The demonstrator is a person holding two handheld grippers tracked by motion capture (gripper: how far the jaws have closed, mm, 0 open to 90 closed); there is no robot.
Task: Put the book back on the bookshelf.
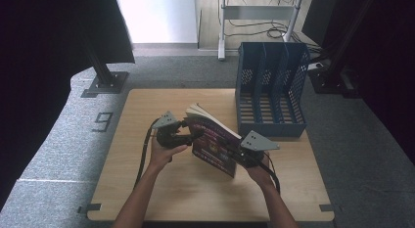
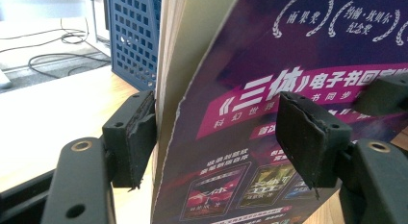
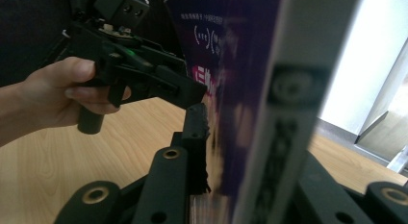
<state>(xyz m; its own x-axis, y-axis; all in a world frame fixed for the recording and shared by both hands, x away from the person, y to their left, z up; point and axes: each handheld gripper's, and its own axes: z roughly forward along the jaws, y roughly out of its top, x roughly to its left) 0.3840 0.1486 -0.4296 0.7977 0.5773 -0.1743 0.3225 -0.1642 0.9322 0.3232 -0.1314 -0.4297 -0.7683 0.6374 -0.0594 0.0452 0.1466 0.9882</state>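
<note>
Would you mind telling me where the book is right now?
In the high view the book stands mid-table between both hand-held grippers, just left of the blue file rack.

Dim dark-edged overhead, bright glare beyond table, near book spine (image 3: pixel 284 137) blurred

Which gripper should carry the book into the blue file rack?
Right. The right gripper clamps the book at its spine, nearest the file rack. The left gripper straddles the book's far edge, fingers open.
</note>
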